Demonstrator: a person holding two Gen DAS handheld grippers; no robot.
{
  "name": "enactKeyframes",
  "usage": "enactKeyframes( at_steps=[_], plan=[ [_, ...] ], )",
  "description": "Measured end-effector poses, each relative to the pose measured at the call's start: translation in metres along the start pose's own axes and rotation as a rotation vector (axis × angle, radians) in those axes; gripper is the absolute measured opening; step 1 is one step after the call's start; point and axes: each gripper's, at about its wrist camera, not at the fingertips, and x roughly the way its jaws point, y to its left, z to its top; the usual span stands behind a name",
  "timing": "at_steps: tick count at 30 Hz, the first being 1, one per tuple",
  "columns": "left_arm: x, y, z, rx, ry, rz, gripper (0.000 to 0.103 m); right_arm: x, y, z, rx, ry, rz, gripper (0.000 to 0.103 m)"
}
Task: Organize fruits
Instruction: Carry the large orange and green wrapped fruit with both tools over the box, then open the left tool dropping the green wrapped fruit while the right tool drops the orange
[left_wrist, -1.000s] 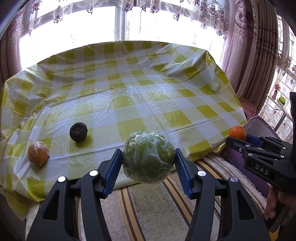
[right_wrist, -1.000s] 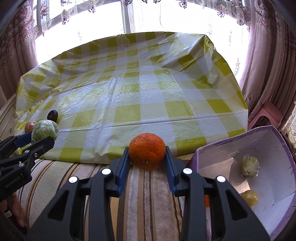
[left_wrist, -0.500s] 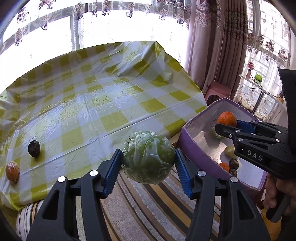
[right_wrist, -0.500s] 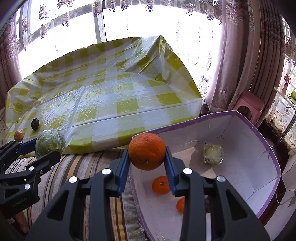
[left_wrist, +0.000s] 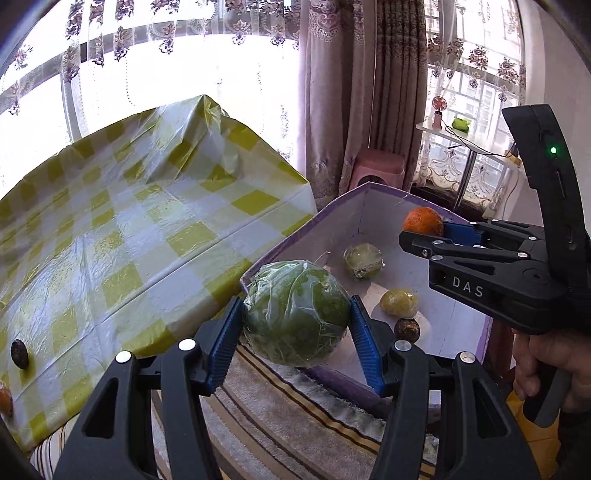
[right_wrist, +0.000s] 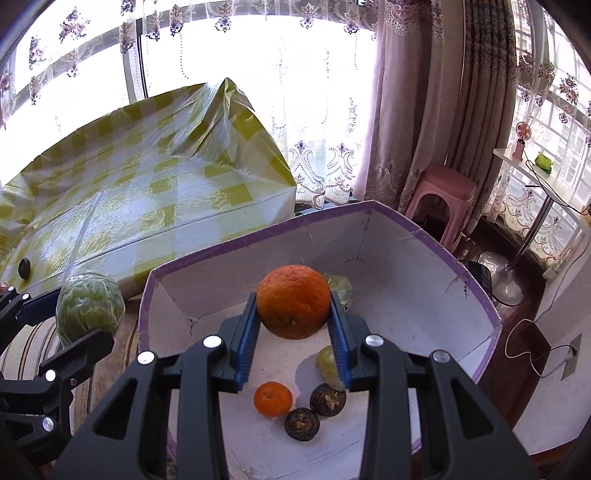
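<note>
One large orange (right_wrist: 293, 301) is pinched between the blue fingers (right_wrist: 246, 341) of the right gripper (right_wrist: 293, 332), held in the air above the open purple-rimmed box (right_wrist: 424, 266). One green, film-wrapped cabbage (left_wrist: 295, 313) is clamped between the fingers (left_wrist: 225, 341) of the left gripper (left_wrist: 295, 343), hanging over the striped rug (left_wrist: 280, 417) just at the box's near-left corner; in the right wrist view it shows to the left of the box wall.

Inside the box, on its white floor, the right wrist view shows five things: one small orange (right_wrist: 272, 398), two dark brown wrinkled fruits (right_wrist: 302, 424) lying beside each other near it, one yellowish wrapped fruit (right_wrist: 327, 363) partly hidden behind a right finger, and one pale green wrapped piece (right_wrist: 341, 290) behind the held orange. In the left wrist view only three of these are seen.

Beside the box stands the table (left_wrist: 122, 229) under a yellow-and-white checked plastic cloth. On its near-left edge lie two fruits: one dark round one (left_wrist: 19, 353) and one orange one (left_wrist: 5, 402), cut off by the picture's edge.

A hand (left_wrist: 550, 363) grips the handle of the right gripper. Behind the box stand one pink stool (right_wrist: 441, 201), patterned curtains (right_wrist: 417, 96) and one small white side table (right_wrist: 543, 181).
</note>
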Motion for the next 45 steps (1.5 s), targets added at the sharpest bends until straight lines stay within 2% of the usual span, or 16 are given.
enactKeyframes(
  at_steps=[5,17,31,45],
  plan=[
    [0.014,-0.012,0.001,-0.008,0.016,-0.086,0.055,0.002,-0.02,-0.005,0.018,0.011,-0.035,0.036],
    [0.039,-0.015,0.003,-0.05,0.062,-0.199,0.055,0.021,-0.041,-0.014,-0.022,0.083,-0.109,0.036],
    [0.085,-0.038,-0.002,0.036,0.203,-0.216,0.055,0.048,-0.042,-0.03,-0.045,0.165,-0.105,0.037],
    [0.099,-0.029,-0.004,-0.011,0.25,-0.184,0.055,0.069,-0.025,-0.037,-0.093,0.222,-0.064,0.038]
  ],
)
